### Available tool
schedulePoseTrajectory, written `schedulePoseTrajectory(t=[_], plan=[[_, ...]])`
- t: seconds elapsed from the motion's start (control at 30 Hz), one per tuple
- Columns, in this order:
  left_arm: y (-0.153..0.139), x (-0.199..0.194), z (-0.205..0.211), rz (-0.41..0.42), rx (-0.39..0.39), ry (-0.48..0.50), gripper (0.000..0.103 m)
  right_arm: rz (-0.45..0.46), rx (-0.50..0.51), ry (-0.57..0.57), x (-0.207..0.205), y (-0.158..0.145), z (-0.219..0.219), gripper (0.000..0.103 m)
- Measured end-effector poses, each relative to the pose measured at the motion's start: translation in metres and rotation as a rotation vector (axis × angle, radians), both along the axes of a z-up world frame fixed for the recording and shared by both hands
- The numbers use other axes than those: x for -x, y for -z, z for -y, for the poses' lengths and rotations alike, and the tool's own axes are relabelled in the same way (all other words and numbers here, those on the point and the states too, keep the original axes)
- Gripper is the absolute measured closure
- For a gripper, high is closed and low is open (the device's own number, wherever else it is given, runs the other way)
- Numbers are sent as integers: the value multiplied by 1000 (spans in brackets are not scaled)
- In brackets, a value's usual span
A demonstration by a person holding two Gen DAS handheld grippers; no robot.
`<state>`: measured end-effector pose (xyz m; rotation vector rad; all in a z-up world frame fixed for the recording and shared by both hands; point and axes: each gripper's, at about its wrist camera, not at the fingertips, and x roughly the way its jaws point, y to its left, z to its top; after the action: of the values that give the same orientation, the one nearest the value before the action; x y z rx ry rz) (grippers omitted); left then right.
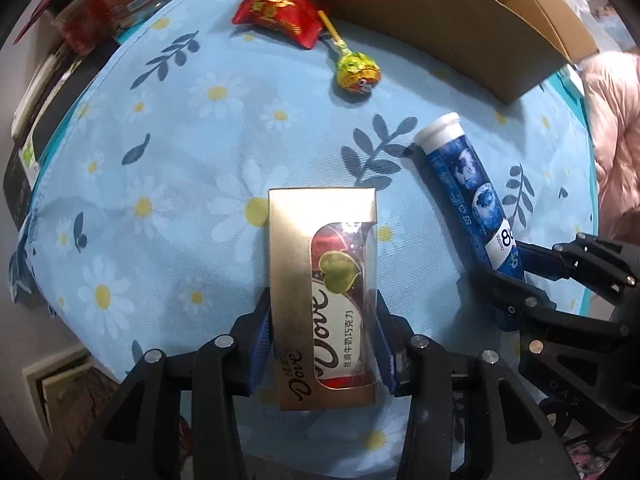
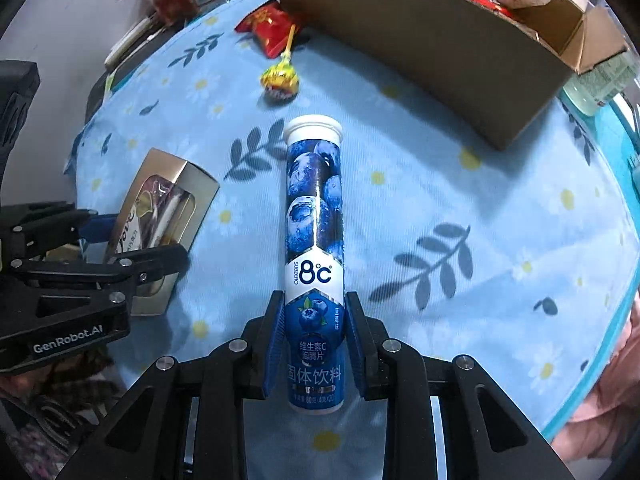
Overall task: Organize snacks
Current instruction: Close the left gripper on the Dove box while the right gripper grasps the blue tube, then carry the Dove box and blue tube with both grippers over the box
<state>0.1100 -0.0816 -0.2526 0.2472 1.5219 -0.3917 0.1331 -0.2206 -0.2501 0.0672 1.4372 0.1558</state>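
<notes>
The work surface is covered by a light blue tablecloth (image 1: 168, 168) printed with white daisies and dark blue leaf sprigs. Beyond the cloth's far left edge, a cluttered stack of red and orange packages (image 1: 108, 4) is seen, blurred, beside dark flat items (image 1: 44, 120) lying along the cloth's border. At the right edge, a pale pink padded fabric (image 1: 616, 128) is visible past the cloth. A clear bottle with a green label (image 2: 600, 84) stands at the far right.
</notes>
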Motion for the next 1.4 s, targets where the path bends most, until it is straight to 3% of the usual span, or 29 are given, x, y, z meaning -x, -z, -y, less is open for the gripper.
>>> schedulePoseTrajectory(t=[0.07, 0.17, 0.2, 0.3, 0.57, 0.63, 0.7, 0.77, 0.9, 1.13, 1.4], plan=[[2, 2, 6, 8, -5, 16, 56, 9, 8, -1, -2, 0, -2, 72], [3, 0, 21, 29, -29, 43, 52, 21, 11, -4, -9, 0, -6, 51], [5, -3, 32, 43, -42, 42, 52, 26, 27, -8, -10, 0, -7, 49], [5, -7, 41, 59, -60, 37, 52, 47, 85, -52, -14, 2, -12, 50], [0, -18, 44, 84, -64, -1, 51, 84, 91, -66, -26, 3, -15, 49], [0, -31, 37, 91, -53, -10, 51, 89, 103, -69, -26, 3, -16, 51], [-2, -33, 39, 105, -53, -8, 58, 108, 124, -83, -25, 4, -22, 67], [-1, -44, 37, 103, -53, -6, 59, 119, 139, -98, -25, 3, -26, 75], [-5, -53, 28, 69, -8, -23, 59, 103, 95, -91, -24, 3, -25, 75], [-20, -56, 16, 63, -3, -30, 59, 83, 33, -87, -18, -2, -28, 75], [-45, -59, 10, 94, 20, -53, 59, 101, 5, -89, -3, -15, -31, 75]])
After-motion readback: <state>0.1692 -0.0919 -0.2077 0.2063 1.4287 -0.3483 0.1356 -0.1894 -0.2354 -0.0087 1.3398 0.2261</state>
